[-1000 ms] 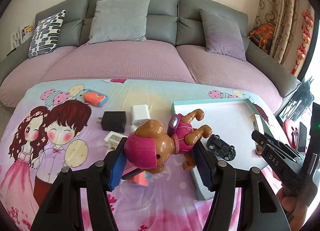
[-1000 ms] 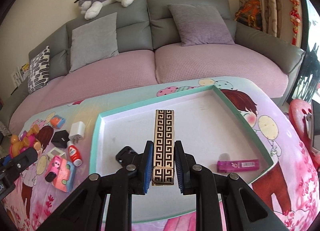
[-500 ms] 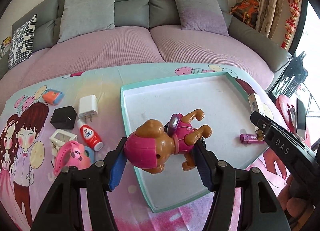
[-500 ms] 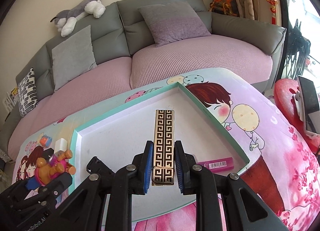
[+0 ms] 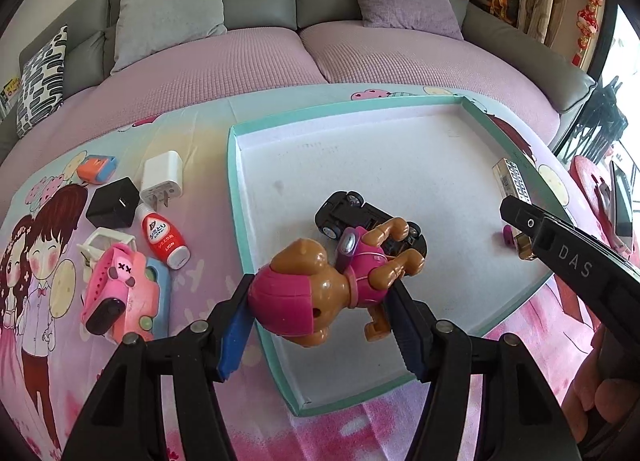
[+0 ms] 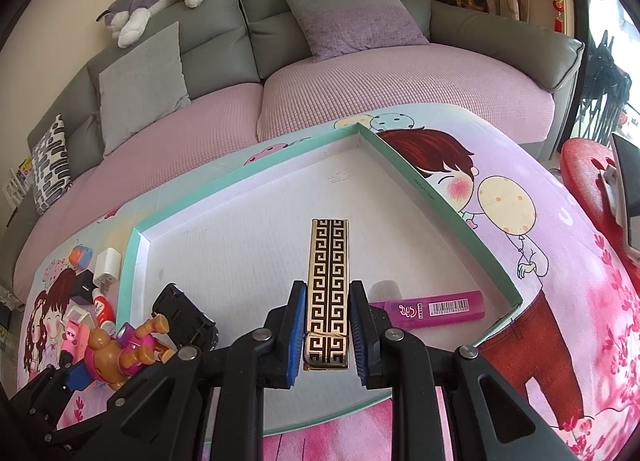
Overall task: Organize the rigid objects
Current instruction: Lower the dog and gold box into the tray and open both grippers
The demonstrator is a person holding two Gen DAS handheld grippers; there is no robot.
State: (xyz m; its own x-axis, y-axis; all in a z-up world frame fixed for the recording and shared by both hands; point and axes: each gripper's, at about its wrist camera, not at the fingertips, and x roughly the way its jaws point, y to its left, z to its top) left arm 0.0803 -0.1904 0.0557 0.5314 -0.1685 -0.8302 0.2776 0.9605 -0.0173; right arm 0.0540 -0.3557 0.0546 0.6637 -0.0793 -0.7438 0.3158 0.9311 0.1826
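Toy dog (image 5: pixel 328 289) sits clamped in the left gripper (image 5: pixel 320 325), above the tray (image 5: pixel 240 229).

A: How does the left gripper (image 5: pixel 320 325) stand?
B: Its blue-padded fingers (image 5: pixel 234 335) are spread wide and clamp a toy dog (image 5: pixel 320 285) across head and hind legs, lifted, pointing toward 12 o'clock.

A: And the right gripper (image 6: pixel 326 335)?
B: Its fingers are drawn close together, pinching a gold patterned box (image 6: pixel 328 285) at its near end; the box juts out toward 12 o'clock.

A: Any hand showing?
B: In the left wrist view, fingertips of the right hand (image 5: pixel 600 397) appear at 4 o'clock, below the right gripper's black body.
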